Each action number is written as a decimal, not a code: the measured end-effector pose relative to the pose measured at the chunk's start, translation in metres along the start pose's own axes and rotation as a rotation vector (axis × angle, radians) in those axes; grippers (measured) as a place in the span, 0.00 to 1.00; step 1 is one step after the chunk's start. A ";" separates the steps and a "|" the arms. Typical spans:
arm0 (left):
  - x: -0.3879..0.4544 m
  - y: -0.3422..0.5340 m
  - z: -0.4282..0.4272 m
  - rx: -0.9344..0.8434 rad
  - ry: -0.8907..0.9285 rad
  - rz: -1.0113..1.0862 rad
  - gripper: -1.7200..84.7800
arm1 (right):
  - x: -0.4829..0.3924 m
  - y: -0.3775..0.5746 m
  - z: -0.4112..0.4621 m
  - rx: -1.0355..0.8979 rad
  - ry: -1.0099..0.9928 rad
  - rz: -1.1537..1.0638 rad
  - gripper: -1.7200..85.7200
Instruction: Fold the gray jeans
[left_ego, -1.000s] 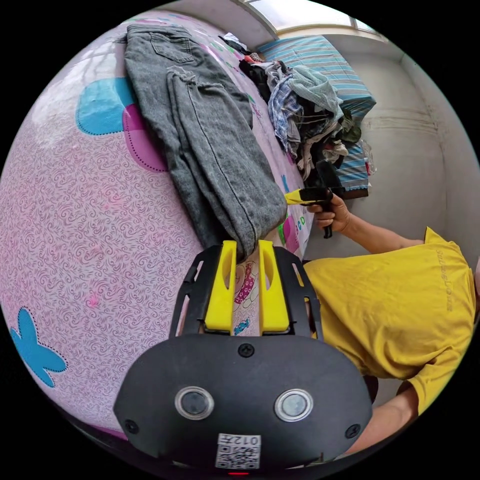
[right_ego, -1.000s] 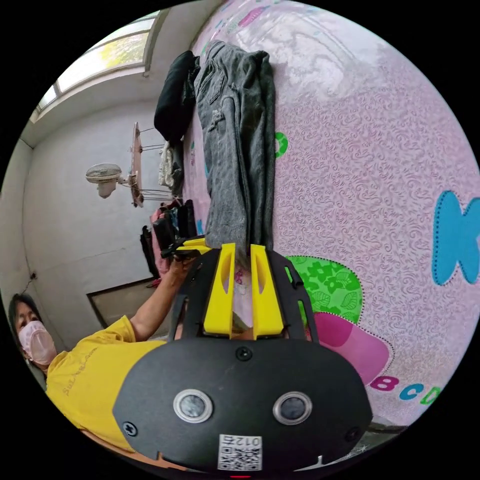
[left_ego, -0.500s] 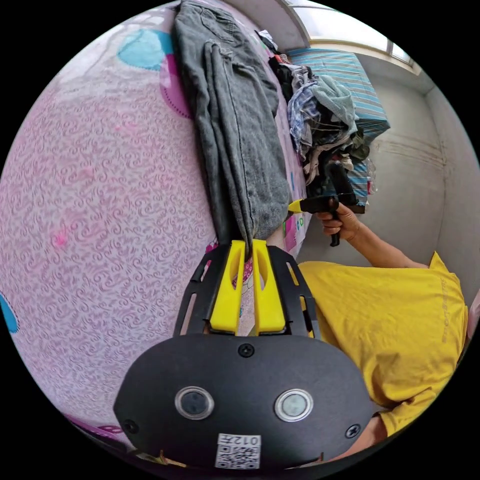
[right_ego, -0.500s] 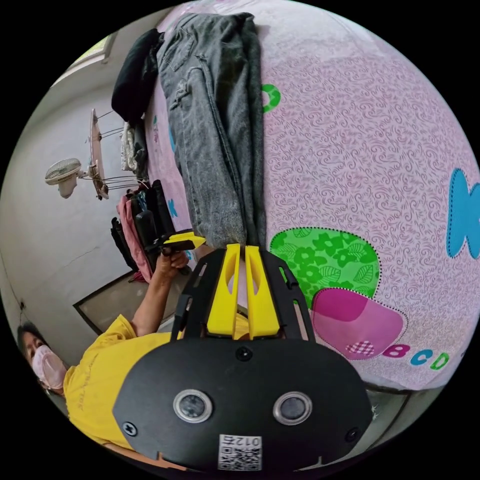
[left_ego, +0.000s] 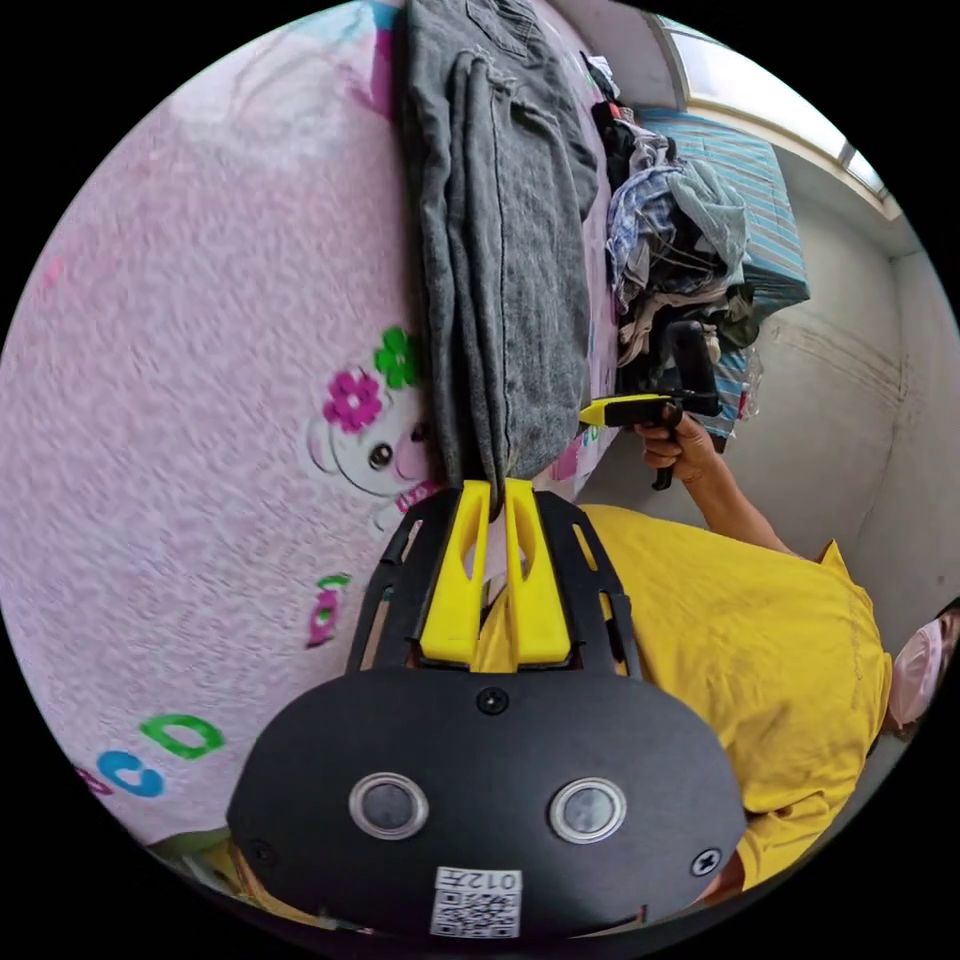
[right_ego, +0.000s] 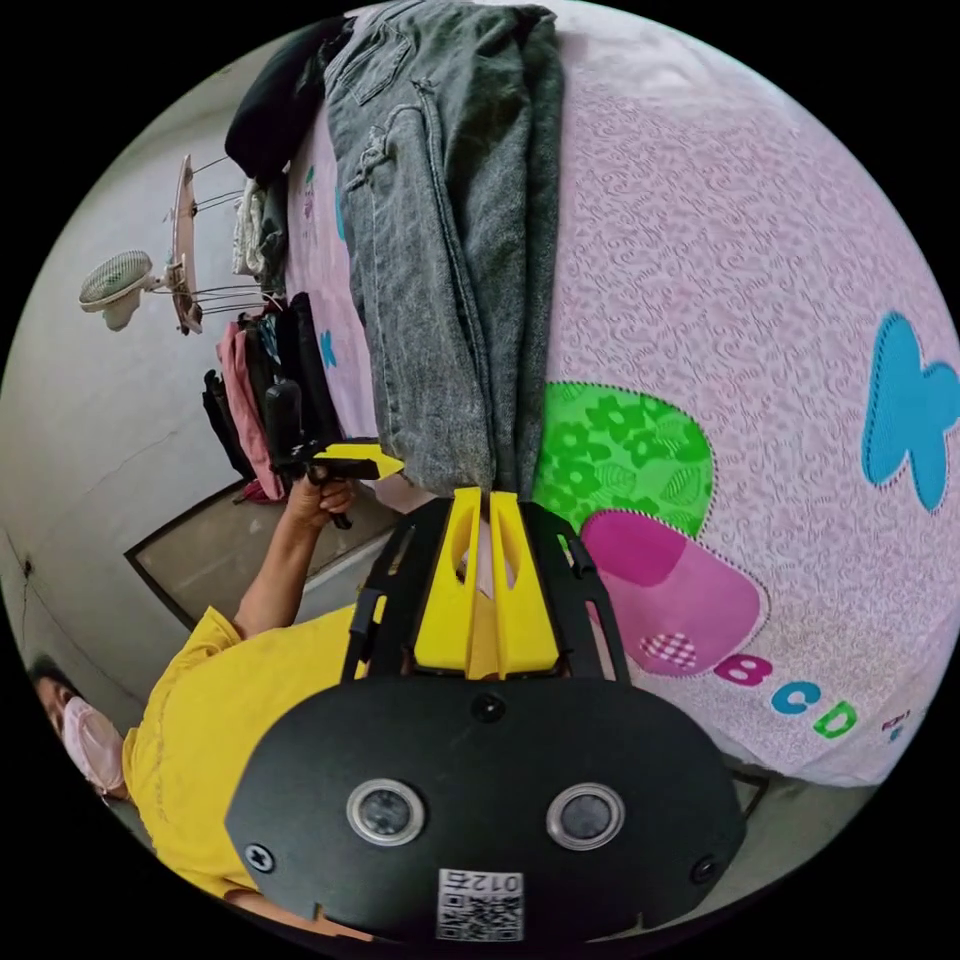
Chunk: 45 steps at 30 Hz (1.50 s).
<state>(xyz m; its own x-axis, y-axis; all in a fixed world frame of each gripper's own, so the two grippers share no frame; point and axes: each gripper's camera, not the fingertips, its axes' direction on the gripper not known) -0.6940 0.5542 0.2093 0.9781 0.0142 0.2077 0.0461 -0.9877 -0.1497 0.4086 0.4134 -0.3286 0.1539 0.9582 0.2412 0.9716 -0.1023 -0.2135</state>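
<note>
The gray jeans (left_ego: 500, 220) lie stretched out lengthwise, legs doubled together, on a pink patterned bed sheet (left_ego: 200, 400). My left gripper (left_ego: 493, 492) is shut on one corner of the leg hems. In the right gripper view the same jeans (right_ego: 450, 230) run away from the camera, and my right gripper (right_ego: 484, 500) is shut on the other hem corner. The right gripper (left_ego: 612, 410) also shows in the left gripper view, pinching the hem edge. The left gripper (right_ego: 365, 462) shows in the right gripper view, held in a hand at the hem.
A person in a yellow shirt (left_ego: 740, 650) stands at the bed edge. A heap of mixed clothes (left_ego: 670, 240) sits past the jeans beside a striped blue box. Hanging garments (right_ego: 265, 390) and a wall fan (right_ego: 115, 285) show in the right gripper view.
Both grippers closed from slightly apart to shut on the hems, then pulled the jeans along the sheet toward the bed edge; the legs now lie straighter and tauter.
</note>
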 end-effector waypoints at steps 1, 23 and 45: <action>0.001 0.008 0.013 0.007 0.028 -0.019 0.03 | 0.010 0.011 0.002 -0.006 -0.015 0.004 0.03; 0.154 0.040 0.196 0.095 -0.597 0.222 0.02 | -0.049 0.117 0.159 -0.037 0.535 -0.810 0.02; 0.166 0.026 0.327 -0.092 -0.691 0.287 0.02 | -0.009 0.114 0.274 -0.134 0.725 -0.757 0.02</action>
<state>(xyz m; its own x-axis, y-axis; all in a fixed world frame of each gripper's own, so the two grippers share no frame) -0.4639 0.5823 -0.0762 0.8549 -0.1814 -0.4860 -0.2174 -0.9759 -0.0183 0.4683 0.4662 -0.6150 -0.4732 0.3997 0.7851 0.8640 0.3847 0.3249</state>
